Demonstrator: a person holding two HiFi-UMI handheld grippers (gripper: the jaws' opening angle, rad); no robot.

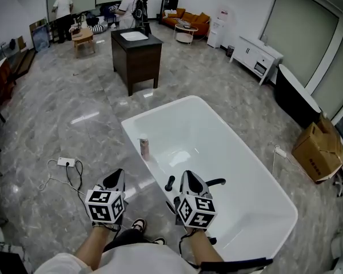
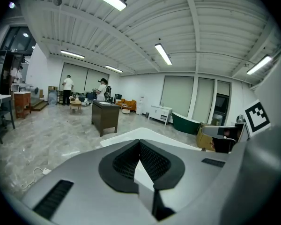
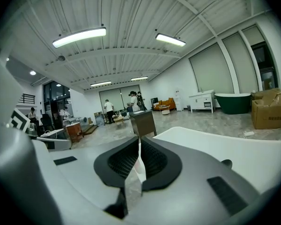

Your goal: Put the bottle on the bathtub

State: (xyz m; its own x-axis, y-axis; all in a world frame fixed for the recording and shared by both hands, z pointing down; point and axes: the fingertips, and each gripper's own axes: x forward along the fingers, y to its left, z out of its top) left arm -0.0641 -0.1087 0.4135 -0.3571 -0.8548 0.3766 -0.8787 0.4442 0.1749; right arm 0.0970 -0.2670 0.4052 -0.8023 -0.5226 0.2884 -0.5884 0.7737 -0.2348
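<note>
The left gripper is holding its jaws pressed together with nothing between them, and the right gripper is doing the same, its jaws meeting at the tips and empty. In the head view both are hovering side by side in the person's hands, the left gripper over the grey floor just beside the bathtub, the right gripper over the tub's near rim by the black faucet. The bottle is standing upright on the tub's left rim, ahead of the left gripper and apart from both. A power strip is lying on the floor to the left, and a cardboard box is sitting to the right.
</note>
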